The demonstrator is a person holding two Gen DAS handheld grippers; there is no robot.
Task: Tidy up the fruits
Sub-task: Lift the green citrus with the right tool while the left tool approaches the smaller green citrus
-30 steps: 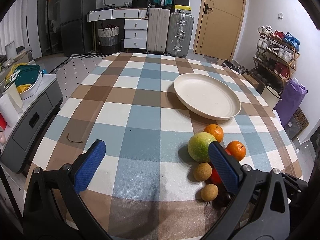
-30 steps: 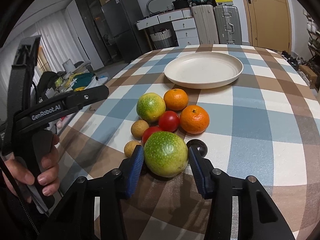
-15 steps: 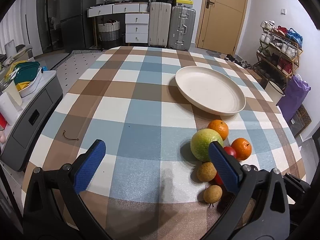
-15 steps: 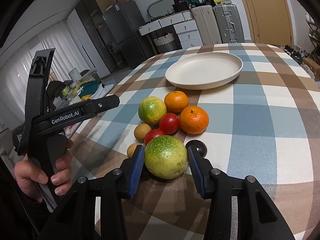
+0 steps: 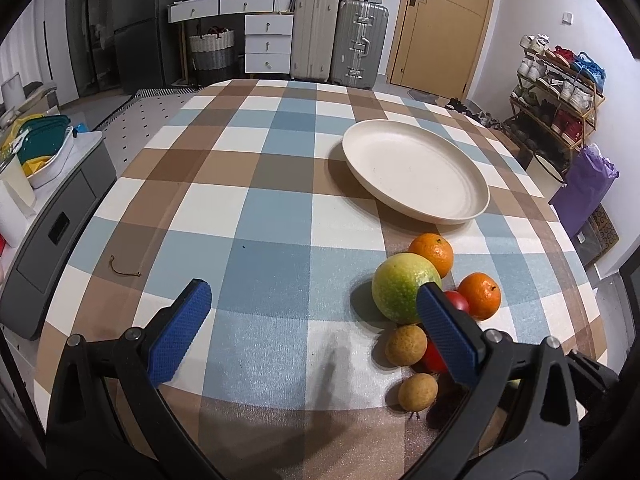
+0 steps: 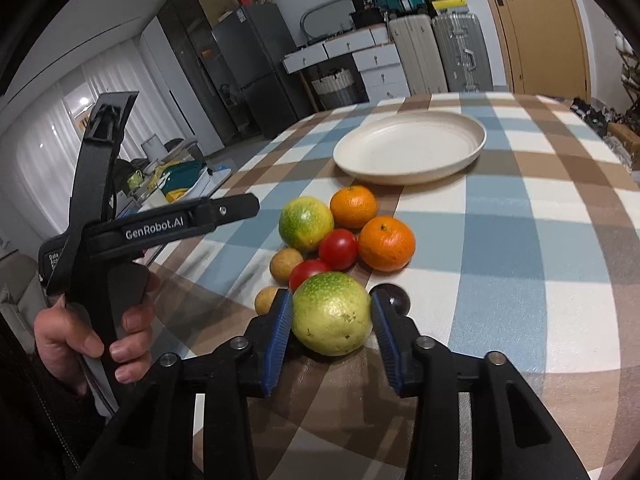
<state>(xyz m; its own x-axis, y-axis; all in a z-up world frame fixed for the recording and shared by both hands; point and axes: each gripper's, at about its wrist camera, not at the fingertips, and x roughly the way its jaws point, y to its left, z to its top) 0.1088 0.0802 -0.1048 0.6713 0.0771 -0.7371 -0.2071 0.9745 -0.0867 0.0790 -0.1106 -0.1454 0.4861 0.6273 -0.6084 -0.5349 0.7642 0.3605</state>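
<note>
In the left wrist view, we see our left gripper point(image 5: 308, 326) with its blue pads spread wide and nothing between them, hovering over the checked tablecloth point(image 5: 256, 216). The cream plate point(image 5: 416, 172) sits toward the far right of the table with nothing on it. Nearer to us lies the fruit cluster: a green guava point(image 5: 402, 286) touching an orange mandarin point(image 5: 432, 254), a second mandarin point(image 5: 480, 295) to its right, and a red tomato point(image 5: 458, 301) half hidden behind the right pad. Two small brown longans point(image 5: 406, 345) lie closest to us. A bit of brown string point(image 5: 122, 269) rests on the cloth at left.

In the right wrist view, our right gripper point(image 6: 331, 326) has its jaws closed in around a second, yellow-green guava point(image 6: 331, 319); the left pad touches its side, while we cannot tell whether the right pad fully meets it. The guava sits at the near edge of the pile, in front of two tomatoes point(image 6: 338, 249) and beside a dark round fruit point(image 6: 394, 300). Behind them we see the other guava, both mandarins and the plate. At left, our left hand point(image 6: 94, 338) grips the black handle of the other gripper, well apart from the fruit.
</note>
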